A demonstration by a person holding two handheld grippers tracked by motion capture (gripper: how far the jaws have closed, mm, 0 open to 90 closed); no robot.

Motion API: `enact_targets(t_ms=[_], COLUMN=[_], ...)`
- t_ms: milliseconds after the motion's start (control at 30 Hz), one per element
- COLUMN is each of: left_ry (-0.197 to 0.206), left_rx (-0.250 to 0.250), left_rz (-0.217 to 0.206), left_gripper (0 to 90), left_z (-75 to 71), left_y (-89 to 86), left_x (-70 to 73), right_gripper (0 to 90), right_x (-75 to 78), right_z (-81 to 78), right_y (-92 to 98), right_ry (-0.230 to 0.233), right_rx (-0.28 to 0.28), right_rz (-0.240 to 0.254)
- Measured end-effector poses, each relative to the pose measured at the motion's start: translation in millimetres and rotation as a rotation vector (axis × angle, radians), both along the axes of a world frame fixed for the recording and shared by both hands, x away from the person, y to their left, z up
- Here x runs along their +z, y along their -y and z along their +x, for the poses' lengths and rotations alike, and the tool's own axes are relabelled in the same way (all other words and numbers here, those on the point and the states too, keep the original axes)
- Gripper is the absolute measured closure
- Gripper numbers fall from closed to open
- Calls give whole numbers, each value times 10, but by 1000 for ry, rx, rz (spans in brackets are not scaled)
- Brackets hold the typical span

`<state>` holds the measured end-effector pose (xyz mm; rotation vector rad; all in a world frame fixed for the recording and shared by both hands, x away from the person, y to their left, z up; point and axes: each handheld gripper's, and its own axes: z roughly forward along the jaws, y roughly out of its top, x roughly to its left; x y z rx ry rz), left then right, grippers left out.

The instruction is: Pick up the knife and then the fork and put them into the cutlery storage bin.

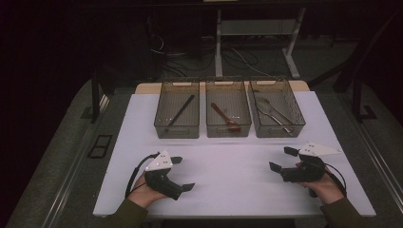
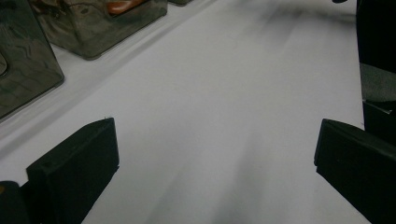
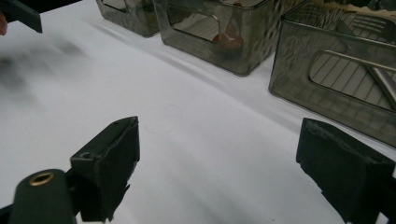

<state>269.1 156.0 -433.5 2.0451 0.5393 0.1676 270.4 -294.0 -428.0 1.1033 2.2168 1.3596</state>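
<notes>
Three smoky clear bins stand in a row at the far side of the white table. The left bin holds a black stick-like utensil, the middle bin a reddish-brown spoon, the right bin metal utensils. My left gripper rests near the front left, open, nothing between its jaws. My right gripper sits at the front right, jaws wide and open over bare table, pointing toward the table's middle.
The table's front edge lies just under both hands. Beyond the bins are a wooden strip, a desk frame and cables on the dark floor. In the right gripper view the middle bin and right bin stand close ahead.
</notes>
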Motion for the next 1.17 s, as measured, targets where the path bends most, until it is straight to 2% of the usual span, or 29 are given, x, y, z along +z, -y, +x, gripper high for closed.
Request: enact_targets(t_ms=[467, 600, 733, 867, 1167], left_ry=[1, 1, -2, -2, -2], left_rx=[-7, -8, -5, -2, -1], left_rz=[8, 10, 8, 8, 10], left_gripper=[0, 0, 0, 0, 0], left_z=[2, 1, 0, -1, 0], left_y=[4, 5, 4, 1, 1], left_x=[-3, -3, -5, -5, -5], right_gripper=[138, 138, 138, 138, 138], right_x=[-63, -88, -129, -159, -152], right_z=[-176, -190, -180, -170, -174], right_y=[66, 76, 68, 65, 67], right_ry=[-10, -10, -19, -32, -24], right_rx=[9, 11, 24, 30, 28], right_rz=[1, -3, -33, -42, -41])
